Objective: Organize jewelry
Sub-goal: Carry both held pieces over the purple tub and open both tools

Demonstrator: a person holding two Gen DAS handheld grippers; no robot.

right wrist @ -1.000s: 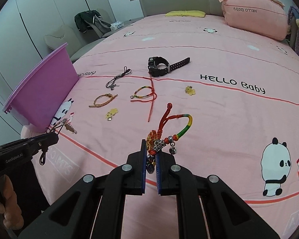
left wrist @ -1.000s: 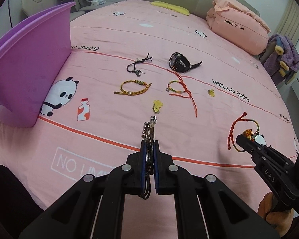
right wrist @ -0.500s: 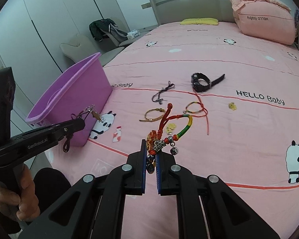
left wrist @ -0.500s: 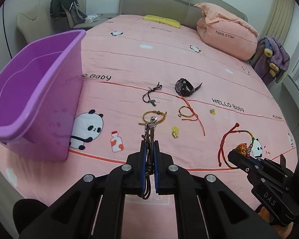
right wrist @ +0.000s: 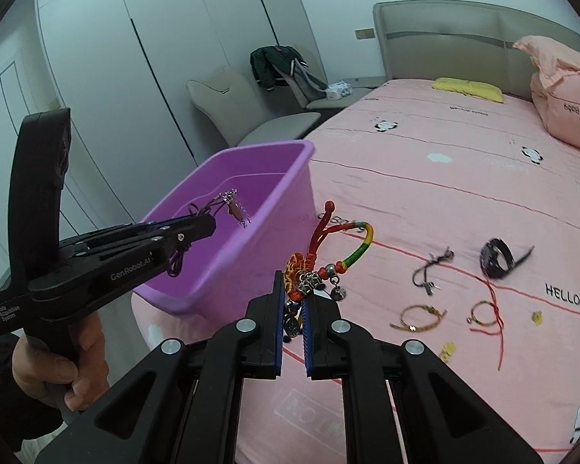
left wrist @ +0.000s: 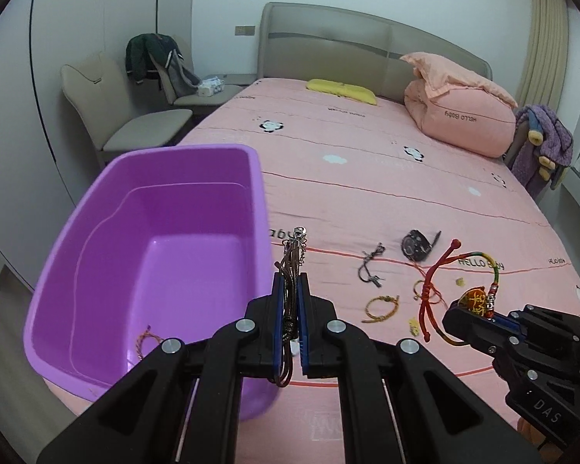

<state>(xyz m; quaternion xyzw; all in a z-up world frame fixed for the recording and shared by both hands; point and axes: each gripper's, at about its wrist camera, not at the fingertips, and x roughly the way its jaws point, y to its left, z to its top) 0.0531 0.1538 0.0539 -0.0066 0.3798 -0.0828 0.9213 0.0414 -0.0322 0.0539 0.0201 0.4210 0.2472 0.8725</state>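
Left view: from behind the left gripper [left wrist: 290, 290], aimed along the fingers, tilted down over the bed [left wrist: 367, 178] toward the headboard.
Left view, near: tub [left wrist: 143, 255] just ahead-left, close below the fingertips.
Right view: from behind the right gripper [right wrist: 293, 290], tilted down, facing across the bed toward the wardrobe wall and chair [right wrist: 251, 116].
Right view, near: tub [right wrist: 228, 247] ahead-left; left gripper [right wrist: 197, 228] seen side-on over it.
Shared: tub, watch [left wrist: 417, 245] [right wrist: 497, 259], loose bracelets, headboard, chair; each gripper appears in the other's view, right gripper [left wrist: 450, 321] low-right.
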